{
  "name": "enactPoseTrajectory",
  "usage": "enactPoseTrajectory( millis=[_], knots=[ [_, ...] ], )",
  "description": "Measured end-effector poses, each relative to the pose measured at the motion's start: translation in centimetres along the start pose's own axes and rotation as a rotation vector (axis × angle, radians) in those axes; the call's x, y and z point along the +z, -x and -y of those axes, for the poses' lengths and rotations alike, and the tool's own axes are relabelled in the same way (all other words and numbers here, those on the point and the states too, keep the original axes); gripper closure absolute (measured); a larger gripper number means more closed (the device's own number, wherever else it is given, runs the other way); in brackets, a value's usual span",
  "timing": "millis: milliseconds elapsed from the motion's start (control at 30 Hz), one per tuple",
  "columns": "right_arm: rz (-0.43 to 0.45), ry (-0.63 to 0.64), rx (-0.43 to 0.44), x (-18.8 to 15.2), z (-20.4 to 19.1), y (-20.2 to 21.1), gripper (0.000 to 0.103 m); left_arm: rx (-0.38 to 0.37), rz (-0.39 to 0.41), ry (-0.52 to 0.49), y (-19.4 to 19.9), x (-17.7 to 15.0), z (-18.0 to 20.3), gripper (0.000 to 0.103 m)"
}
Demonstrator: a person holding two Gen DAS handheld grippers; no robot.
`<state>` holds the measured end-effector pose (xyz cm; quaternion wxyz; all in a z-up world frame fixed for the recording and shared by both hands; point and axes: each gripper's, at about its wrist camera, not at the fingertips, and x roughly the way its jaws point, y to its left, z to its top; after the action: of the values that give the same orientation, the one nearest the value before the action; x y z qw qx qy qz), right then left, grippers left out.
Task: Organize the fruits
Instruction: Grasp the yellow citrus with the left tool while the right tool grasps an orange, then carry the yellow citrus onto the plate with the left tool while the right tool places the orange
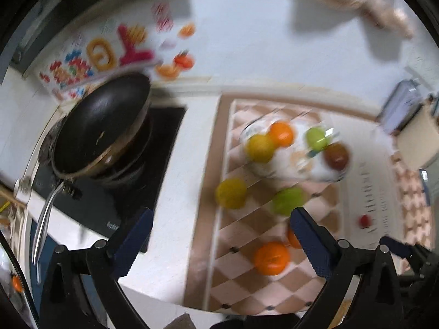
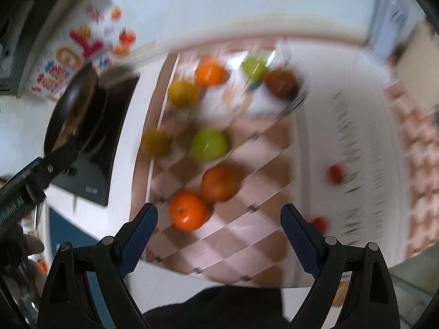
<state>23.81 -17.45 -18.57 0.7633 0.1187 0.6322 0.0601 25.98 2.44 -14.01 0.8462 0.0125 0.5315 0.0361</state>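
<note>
Nearest my right gripper [image 2: 219, 231], an orange [image 2: 188, 210] lay on the checked mat [image 2: 263, 164], just ahead of my left-hand finger and touching a darker orange fruit [image 2: 220, 183] behind it. My right fingers were spread wide with nothing between them, and I judged they hung there to pick that near orange next. My left gripper [image 1: 219, 235] was released and empty too, hovering over the mat's near edge with the same orange [image 1: 271, 257] just inside its right finger.

Further in, a green apple [image 2: 209, 144] and a yellow fruit [image 2: 157, 143] sat loose toward the mat's left edge, the yellow one right on the border. These four seemed left to move, so the sorting looked about half done.

At the mat's far edge stood a clear glass dish [image 1: 290, 164]. In it I saw four fruits: a yellow one [image 1: 260, 148] touching an orange one [image 1: 281, 133] at the left side, a green one [image 1: 317, 138], and a dark red-brown one [image 1: 337, 156] at the right rim. Blur hid the dish's exact shape.

Left of the mat, a black pan [image 1: 101, 126] rested tilted on the cooktop [image 1: 153, 164]. Two small red things [image 2: 335, 173] lay on the white counter to the mat's right; I could not tell what they were.
</note>
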Motion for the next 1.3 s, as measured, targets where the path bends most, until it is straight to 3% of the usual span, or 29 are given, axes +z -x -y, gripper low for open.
enactPoseTrajectory(
  millis=[67, 233, 433, 467, 500, 533, 600, 833, 1000, 1033, 1100, 1133, 1167, 1300],
  knots=[
    [-0.076, -0.016, 0.042, -0.2, -0.1, -3.6, 0.010, 0.024, -0.058, 0.029, -2.1, -0.4, -1.3, 0.000],
    [-0.199, -0.010, 0.054, 0.0, -1.4, -10.6, 0.010, 0.063, -0.163, 0.112, -6.2, -1.3, -4.1, 0.000],
    [-0.241, 0.063, 0.020, -0.3, -3.9, -14.8, 0.013, 0.080, -0.246, 0.137, -9.6, -0.5, -5.2, 0.000],
    [-0.248, 0.077, 0.007, -0.4, -4.2, -15.2, 0.019, 0.075, -0.257, 0.134, -10.3, -0.2, -5.0, 0.000],
    [-0.253, 0.087, 0.000, -0.6, -4.4, -15.6, 0.029, 0.076, -0.266, 0.127, -10.9, 0.1, -4.7, 0.000],
    [-0.293, 0.127, -0.029, -0.8, -4.5, -15.9, 0.029, 0.072, -0.276, 0.117, -11.5, 0.5, -4.4, 0.000],
    [-0.271, 0.139, -0.006, -1.1, -4.5, -15.7, 0.036, 0.063, -0.301, 0.092, -13.0, 1.4, -3.6, 0.000],
    [-0.290, 0.106, -0.030, -2.1, -2.4, -14.3, 0.036, 0.023, -0.383, -0.014, -17.9, 3.3, -0.4, 0.000],
    [-0.286, 0.060, -0.032, -2.4, -0.1, -13.1, 0.036, -0.049, -0.426, -0.050, -20.4, 3.5, 1.4, 0.001],
    [-0.283, 0.051, -0.032, -2.5, 0.4, -12.7, 0.036, -0.068, -0.424, -0.057, -20.7, 3.5, 1.7, 0.004],
    [-0.277, 0.037, -0.033, -2.5, 0.9, -12.3, 0.036, -0.101, -0.439, -0.065, -21.3, 3.2, 2.3, 0.026],
    [-0.274, 0.030, -0.032, -2.5, 1.2, -12.0, 0.036, -0.117, -0.448, -0.060, -21.5, 3.0, 2.4, 0.042],
    [-0.265, 0.020, -0.026, -2.5, 1.4, -11.8, 0.036, -0.113, -0.449, -0.053, -21.7, 2.8, 2.4, 0.047],
    [-0.244, 0.003, -0.027, -2.2, 2.2, -10.5, 0.036, -0.127, -0.438, -0.032, -21.2, 1.9, 2.0, 0.047]
  ],
)
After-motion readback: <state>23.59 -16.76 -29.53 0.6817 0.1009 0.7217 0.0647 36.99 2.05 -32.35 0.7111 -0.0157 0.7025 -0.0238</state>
